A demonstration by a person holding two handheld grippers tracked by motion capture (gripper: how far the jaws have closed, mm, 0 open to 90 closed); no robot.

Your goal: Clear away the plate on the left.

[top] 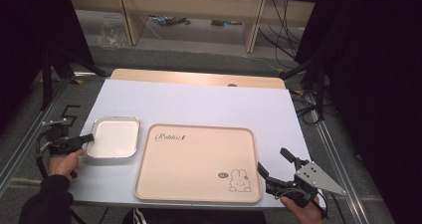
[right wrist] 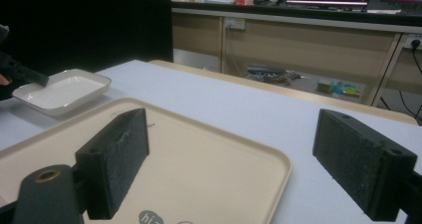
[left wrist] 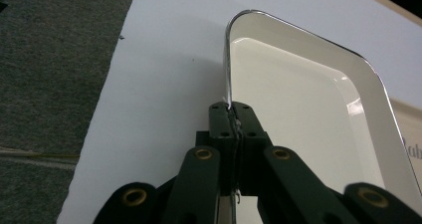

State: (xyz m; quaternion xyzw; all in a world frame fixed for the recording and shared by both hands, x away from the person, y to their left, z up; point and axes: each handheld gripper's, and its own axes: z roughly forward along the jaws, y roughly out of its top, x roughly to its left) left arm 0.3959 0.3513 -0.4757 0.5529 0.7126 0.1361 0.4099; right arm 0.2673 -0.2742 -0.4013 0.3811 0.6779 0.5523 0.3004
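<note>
**Pinched by the rim, so lift it level**

The left gripper is clamped on the near-left rim of the shallow white metal-edged dish, on the bench left of the beige rabbit tray. The right gripper waits, jaws apart. I'd lift slowly: one edge grip invites tipping.
</note>
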